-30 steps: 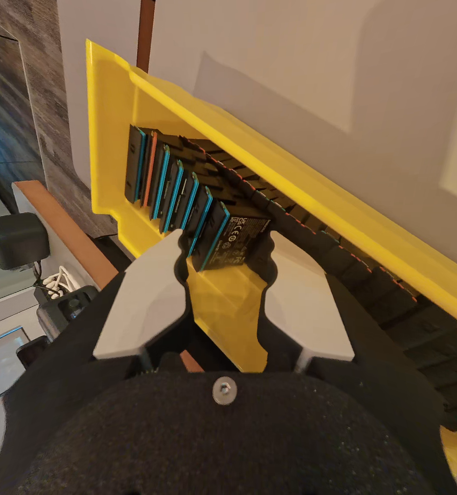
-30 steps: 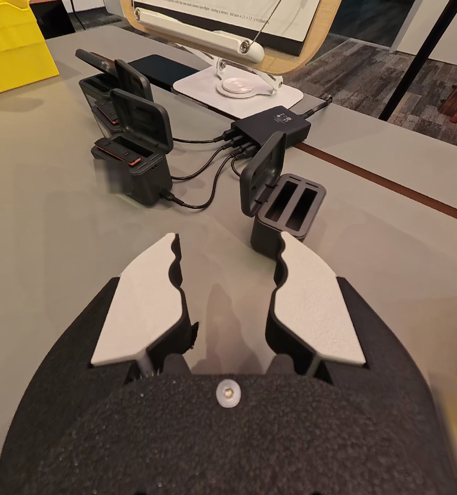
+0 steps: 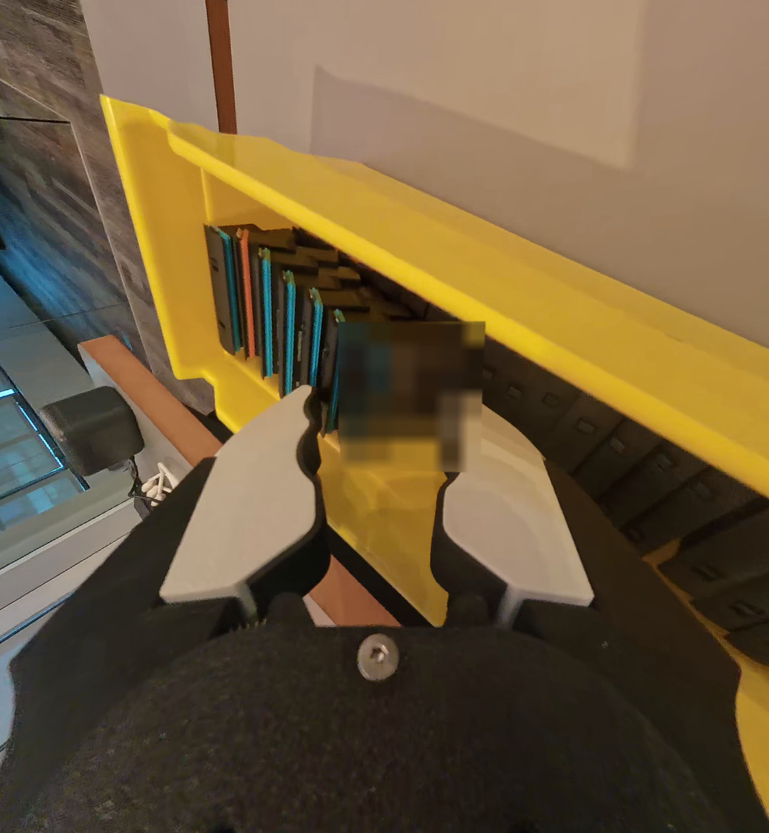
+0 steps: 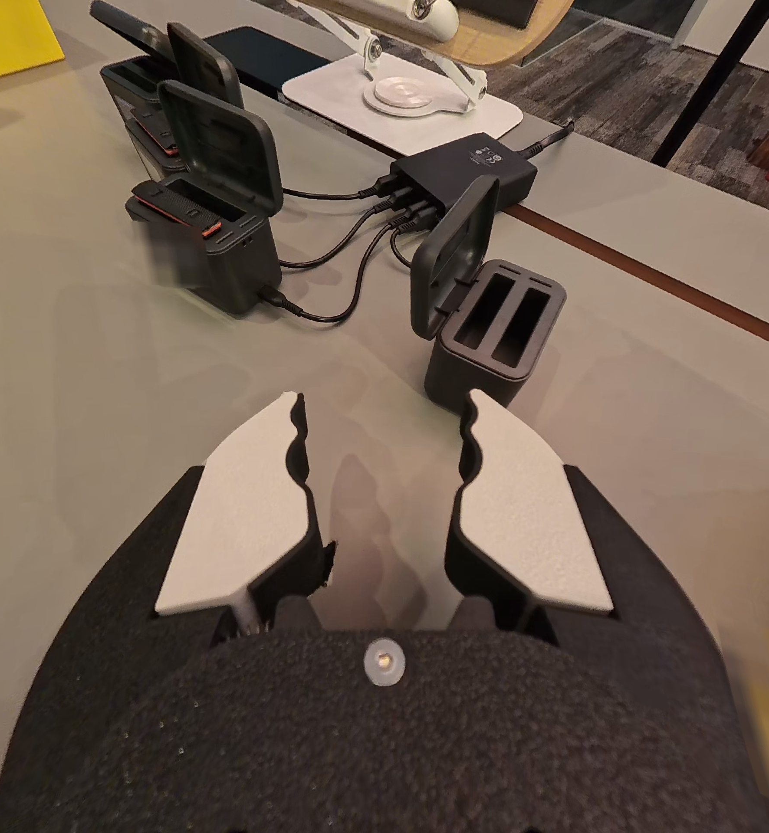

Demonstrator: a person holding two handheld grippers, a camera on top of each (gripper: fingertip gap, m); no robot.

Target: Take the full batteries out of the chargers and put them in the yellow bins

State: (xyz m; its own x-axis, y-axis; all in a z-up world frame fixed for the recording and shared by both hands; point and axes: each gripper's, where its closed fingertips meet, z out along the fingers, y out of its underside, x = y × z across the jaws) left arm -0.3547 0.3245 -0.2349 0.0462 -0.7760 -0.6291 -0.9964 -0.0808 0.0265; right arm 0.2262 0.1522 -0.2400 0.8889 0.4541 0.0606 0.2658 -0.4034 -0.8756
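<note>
Glossy yellow bin (image 3: 531,288), slab batteries (image 3: 283,324) upright.

The yellow bin (image 3: 486,279) is holding black batteries (image 3: 279,324) showing teal edges, one orange; dark grey chargers (image 4: 486,342) are sitting on grey table (image 4: 103,360).

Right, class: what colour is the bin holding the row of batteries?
Yellow bin, clearest in the left wrist view.

The light is warm and soft in both views. The yellow bin (image 3: 486,288) shines a little on its rim. Grey shadows lie on the table (image 4: 103,360). Edges bend and look blurry, mostly in the left view
</note>
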